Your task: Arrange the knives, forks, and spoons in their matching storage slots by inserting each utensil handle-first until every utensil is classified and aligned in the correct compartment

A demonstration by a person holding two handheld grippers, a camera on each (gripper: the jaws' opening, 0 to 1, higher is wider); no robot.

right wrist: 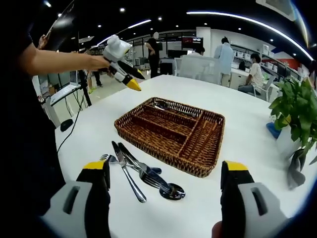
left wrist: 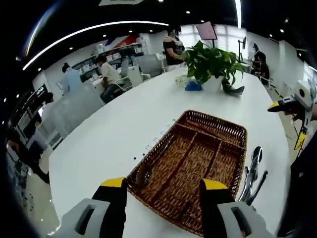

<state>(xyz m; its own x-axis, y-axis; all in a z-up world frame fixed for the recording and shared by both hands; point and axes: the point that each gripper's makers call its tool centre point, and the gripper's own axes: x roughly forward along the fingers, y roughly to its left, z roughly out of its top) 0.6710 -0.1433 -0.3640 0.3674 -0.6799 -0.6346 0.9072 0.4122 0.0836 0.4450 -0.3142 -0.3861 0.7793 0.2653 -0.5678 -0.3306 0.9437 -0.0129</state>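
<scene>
Wicker tray [right wrist: 148, 130] sits mid-worktop [right wrist: 237, 124], four slots; one utensil, looks like a spoon [right wrist: 171, 107], already lying in the far slot as seen in right gripper view.

Loose cutlery pile [right wrist: 141, 171] on worktop just beside the tray's near edge in right gripper view: knife [right wrist: 126, 171], fork [right wrist: 106, 158], spoons, crossed over each other. Long axes running roughly diagonal, upper-left to lower-right, spoon bowls toward lower right. Same pile [left wrist: 251, 173] at far right of left gripper view, beyond the tray [left wrist: 233, 131].

Right gripper [right wrist: 166, 171]: jaws spread wide, empty, pile lying directly between and just ahead of them. Left gripper [left wrist: 163, 186]: jaws spread, empty, aimed over the tray, not the pile; also visible in right gripper view [right wrist: 130, 82] raised above the worktop beyond the tray's left corner.

Judgement: right side clearly nearer to the pile, so next pick most likely belongs to it. Overlapped pieces make a single clean pinch tricky; top knife probably easiest. Handle-first insertion needs jaws across the shaft, not along it.
</scene>
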